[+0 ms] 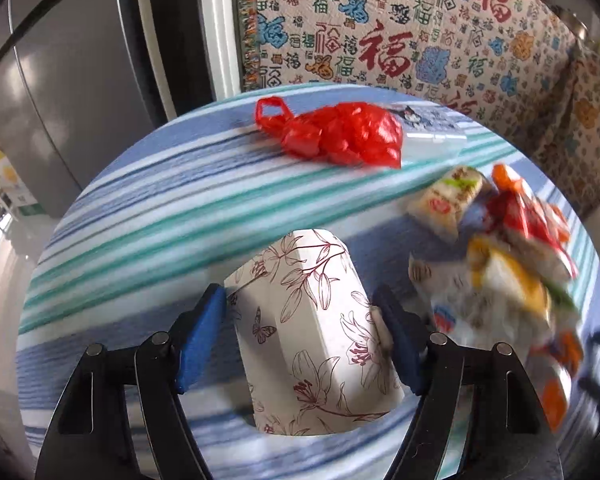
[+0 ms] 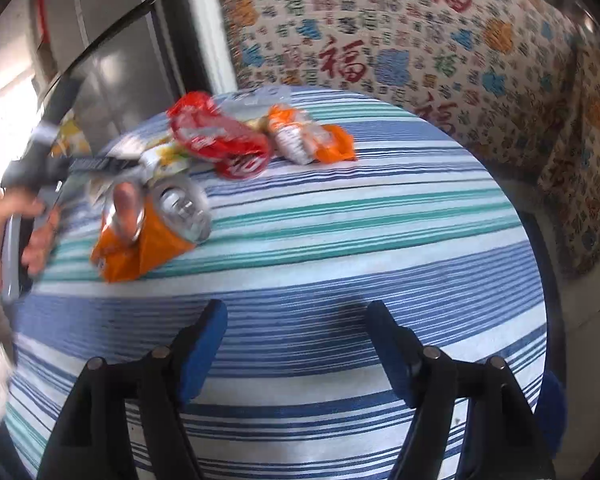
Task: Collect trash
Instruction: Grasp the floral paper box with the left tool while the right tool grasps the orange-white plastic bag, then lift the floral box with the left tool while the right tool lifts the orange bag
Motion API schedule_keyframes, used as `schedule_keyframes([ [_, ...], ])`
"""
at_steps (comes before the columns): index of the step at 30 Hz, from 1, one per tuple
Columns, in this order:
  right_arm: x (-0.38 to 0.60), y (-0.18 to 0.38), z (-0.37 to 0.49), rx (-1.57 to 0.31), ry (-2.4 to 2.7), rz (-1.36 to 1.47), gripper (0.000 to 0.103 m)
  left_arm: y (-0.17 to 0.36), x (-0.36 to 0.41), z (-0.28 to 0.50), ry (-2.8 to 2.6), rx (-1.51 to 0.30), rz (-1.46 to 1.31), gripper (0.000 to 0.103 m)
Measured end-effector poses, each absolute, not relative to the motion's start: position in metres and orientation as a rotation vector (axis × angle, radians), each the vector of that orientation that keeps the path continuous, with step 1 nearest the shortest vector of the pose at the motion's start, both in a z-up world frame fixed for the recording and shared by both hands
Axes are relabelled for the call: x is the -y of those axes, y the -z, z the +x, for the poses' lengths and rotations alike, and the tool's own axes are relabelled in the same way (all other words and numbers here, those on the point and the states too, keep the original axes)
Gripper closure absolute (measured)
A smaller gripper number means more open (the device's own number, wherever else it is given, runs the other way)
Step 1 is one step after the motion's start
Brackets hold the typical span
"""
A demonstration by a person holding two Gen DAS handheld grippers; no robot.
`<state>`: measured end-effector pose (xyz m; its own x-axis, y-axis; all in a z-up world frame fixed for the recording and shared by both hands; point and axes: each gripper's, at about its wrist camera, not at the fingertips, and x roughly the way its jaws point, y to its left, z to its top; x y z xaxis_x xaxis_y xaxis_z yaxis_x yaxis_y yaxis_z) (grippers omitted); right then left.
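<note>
Left fingers (image 1: 396, 344) astride floral box (image 1: 308, 320).

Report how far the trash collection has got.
Done: nothing visibly collected yet. In hand: the left gripper has the floral box between its jaws, pads against its sides; the right gripper is open over the striped tablecloth. Left: the red plastic bag, the snack wrappers and the crushed orange can all lie loose on the cloth.
</note>
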<state>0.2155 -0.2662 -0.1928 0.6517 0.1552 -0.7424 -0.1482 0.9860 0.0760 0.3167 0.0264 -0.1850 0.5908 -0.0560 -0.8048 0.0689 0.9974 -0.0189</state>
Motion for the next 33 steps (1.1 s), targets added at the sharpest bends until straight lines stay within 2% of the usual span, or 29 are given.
schedule_keyframes([
  [10,0.27,0.176,0.316,-0.84,-0.304,-0.143,0.029,0.185,-0.052,0.248,0.209,-0.98,0.031,0.026],
  [14,0.237,0.181,0.344,-0.838,-0.334,-0.337,0.029,0.189,-0.053,0.233,0.218,-0.951,0.033,0.028],
  [18,0.217,0.187,0.36,-0.814,-0.367,-0.409,0.03,0.191,-0.049,0.227,0.226,-0.923,0.07,0.023],
  [20,0.217,0.189,0.365,-0.829,-0.387,-0.367,0.046,0.192,-0.049,0.227,0.232,-0.922,0.066,0.015],
  [26,0.23,0.188,0.336,-0.837,-0.329,-0.277,0.048,0.196,-0.045,0.23,0.215,-0.927,0.089,0.007],
  [33,0.242,0.186,0.239,-0.879,-0.199,-0.244,0.045,0.2,-0.048,0.235,0.164,-0.943,0.09,0.0],
])
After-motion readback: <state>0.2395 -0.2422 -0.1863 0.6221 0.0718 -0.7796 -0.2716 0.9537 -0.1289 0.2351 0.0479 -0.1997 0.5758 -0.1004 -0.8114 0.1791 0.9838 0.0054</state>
